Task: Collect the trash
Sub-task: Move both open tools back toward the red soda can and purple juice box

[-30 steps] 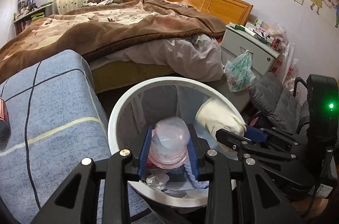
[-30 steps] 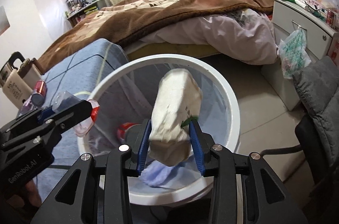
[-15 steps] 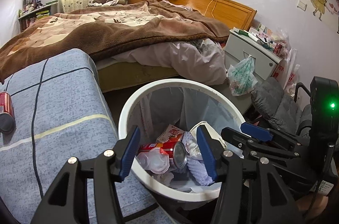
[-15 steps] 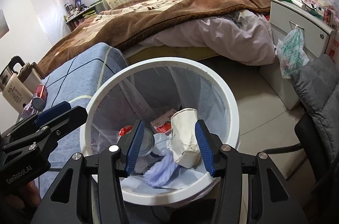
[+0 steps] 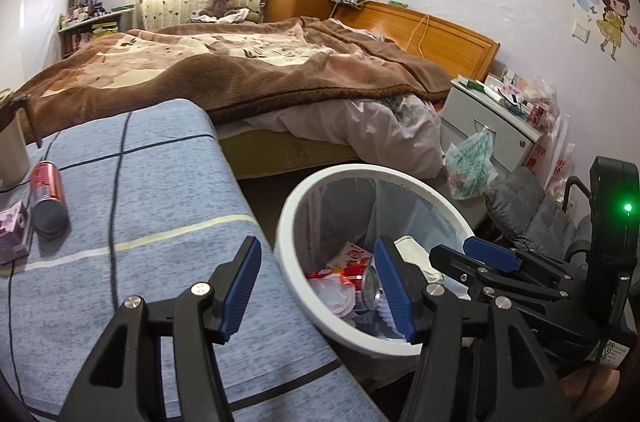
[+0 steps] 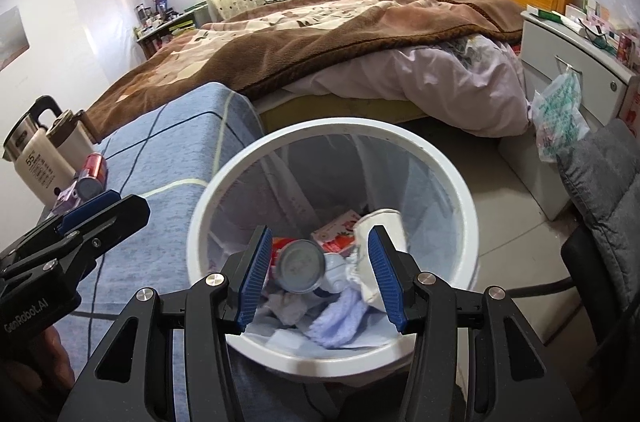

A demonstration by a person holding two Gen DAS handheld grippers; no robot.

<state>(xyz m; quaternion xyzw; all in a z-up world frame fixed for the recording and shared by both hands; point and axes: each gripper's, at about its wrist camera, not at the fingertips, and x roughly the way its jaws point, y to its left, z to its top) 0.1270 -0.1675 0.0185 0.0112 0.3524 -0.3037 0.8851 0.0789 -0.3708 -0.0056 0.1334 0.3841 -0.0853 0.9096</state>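
Observation:
A white round bin [image 5: 320, 190] with a clear liner stands beside a blue-grey covered table [image 5: 140, 202]. Inside lie a red can [image 5: 360, 276], a white paper cup [image 6: 380, 226], a strawberry carton [image 6: 340, 234] and a lilac cloth [image 6: 340, 314]. My left gripper [image 5: 316, 250] hovers over the bin's left rim and the table edge; its jaws are opening with nothing between them. My right gripper [image 6: 319, 234] hangs open above the bin's middle, empty. On the table's far left lie another red can [image 5: 46, 190] and a small purple box [image 5: 14, 234].
A cream kettle [image 6: 40, 158] stands at the table's far left, and a black cable [image 5: 114, 182] runs across the cloth. A bed with a brown blanket [image 5: 240, 70] fills the background. A white nightstand [image 5: 492, 126] with a hanging plastic bag [image 5: 470, 166] and a grey padded chair [image 5: 532, 214] sit right of the bin.
Both grippers opened. A clear plastic cup fell from the left one and the white paper cup from the right one into the bin. The left gripper shifted left toward the table.

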